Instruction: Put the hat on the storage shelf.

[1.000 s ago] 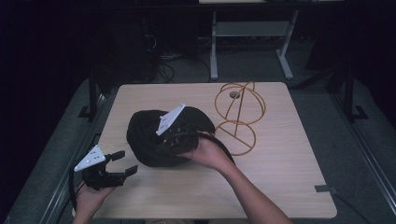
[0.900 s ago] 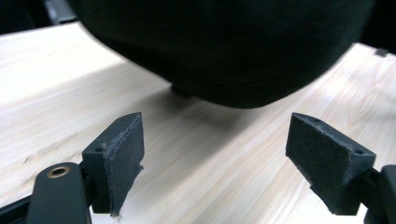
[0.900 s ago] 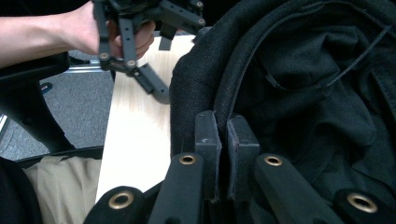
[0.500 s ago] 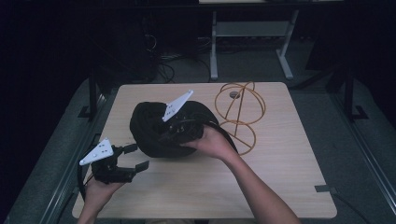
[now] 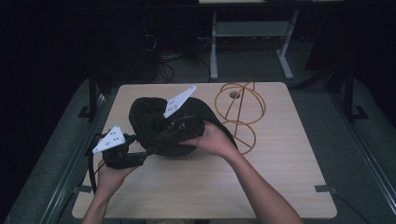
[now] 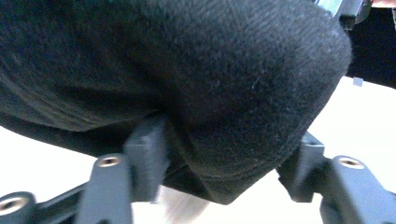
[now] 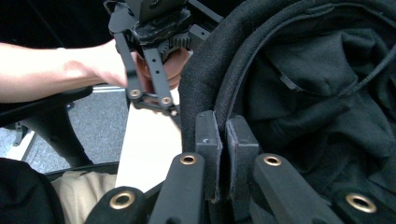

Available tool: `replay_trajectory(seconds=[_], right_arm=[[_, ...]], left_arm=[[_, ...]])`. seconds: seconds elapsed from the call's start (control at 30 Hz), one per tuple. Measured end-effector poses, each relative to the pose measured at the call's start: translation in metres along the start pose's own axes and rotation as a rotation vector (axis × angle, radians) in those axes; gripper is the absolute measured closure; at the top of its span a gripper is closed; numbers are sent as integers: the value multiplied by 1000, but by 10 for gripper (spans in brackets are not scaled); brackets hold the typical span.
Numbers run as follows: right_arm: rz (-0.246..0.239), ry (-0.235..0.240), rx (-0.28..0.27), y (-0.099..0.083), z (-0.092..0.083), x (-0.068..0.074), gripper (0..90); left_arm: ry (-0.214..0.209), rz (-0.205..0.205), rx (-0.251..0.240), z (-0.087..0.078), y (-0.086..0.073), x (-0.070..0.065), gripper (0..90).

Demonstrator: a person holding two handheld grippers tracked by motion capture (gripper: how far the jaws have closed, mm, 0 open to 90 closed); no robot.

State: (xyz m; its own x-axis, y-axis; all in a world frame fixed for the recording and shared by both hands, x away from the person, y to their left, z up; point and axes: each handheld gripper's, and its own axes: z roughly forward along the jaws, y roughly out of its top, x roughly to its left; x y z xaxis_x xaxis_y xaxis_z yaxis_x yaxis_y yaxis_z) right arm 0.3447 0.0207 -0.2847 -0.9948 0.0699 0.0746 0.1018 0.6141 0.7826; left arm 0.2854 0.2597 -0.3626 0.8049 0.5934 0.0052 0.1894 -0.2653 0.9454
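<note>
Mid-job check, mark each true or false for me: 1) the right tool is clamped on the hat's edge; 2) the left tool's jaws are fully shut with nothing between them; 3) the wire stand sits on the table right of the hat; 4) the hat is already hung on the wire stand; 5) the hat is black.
1) True: the right tool has its pads pressed together on the edge of the black hat.
2) False: the left tool has been closing, but its jaws stand apart, with a bulge of the hat's fabric between them.
3) True: the orange wire stand stands on the table, to the hat's right.
4) False: the hat is held beside the stand, not on it.
5) True.
</note>
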Motion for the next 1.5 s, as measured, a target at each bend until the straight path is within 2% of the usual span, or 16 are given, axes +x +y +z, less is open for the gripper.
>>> replay_trajectory(seconds=[0.07,0.17,0.23,0.33,0.4,0.43,0.5,0.6,0.77,0.87,0.97,1.07,1.27,1.43,1.47,1.5], right_arm=[[11,6,0,1,-1,1,853],[14,17,-2,2,0,3,853],[-3,16,-13,3,1,3,852],[2,6,-20,2,0,3,846],[2,-4,-14,2,0,3,835],[-9,-30,-9,3,0,5,810],[-4,-37,-3,3,0,5,795],[-11,-65,-1,1,-4,4,723],[-21,-92,-12,0,-8,5,663],[-48,-118,-36,-2,-15,6,622],[-40,-121,-55,-6,-23,9,566],[-39,-135,-60,-14,-29,11,525],[16,-143,-93,-37,-44,7,445],[35,-148,-88,-52,-51,9,387],[26,-167,-94,-57,-53,8,378],[37,-174,-97,-61,-55,9,374]], left_arm=[[-8,22,-4,-1,2,0,544],[-19,33,-24,-2,5,-1,684],[-23,47,-19,-4,7,-1,765],[-16,39,-18,-5,9,-2,828],[-16,41,-14,-6,11,-1,839],[-8,51,-10,-7,13,-1,844],[-8,57,-6,-9,17,0,846],[-1,59,-9,-11,25,1,848],[-8,102,28,-13,41,2,850],[-17,101,27,-14,45,4,850],[-23,82,24,-16,47,7,851],[-30,76,33,-15,48,9,850],[-29,95,66,-14,54,12,850],[-38,92,55,-18,59,15,850],[-44,90,54,-19,60,16,850],[-44,90,53,-19,61,17,850]])
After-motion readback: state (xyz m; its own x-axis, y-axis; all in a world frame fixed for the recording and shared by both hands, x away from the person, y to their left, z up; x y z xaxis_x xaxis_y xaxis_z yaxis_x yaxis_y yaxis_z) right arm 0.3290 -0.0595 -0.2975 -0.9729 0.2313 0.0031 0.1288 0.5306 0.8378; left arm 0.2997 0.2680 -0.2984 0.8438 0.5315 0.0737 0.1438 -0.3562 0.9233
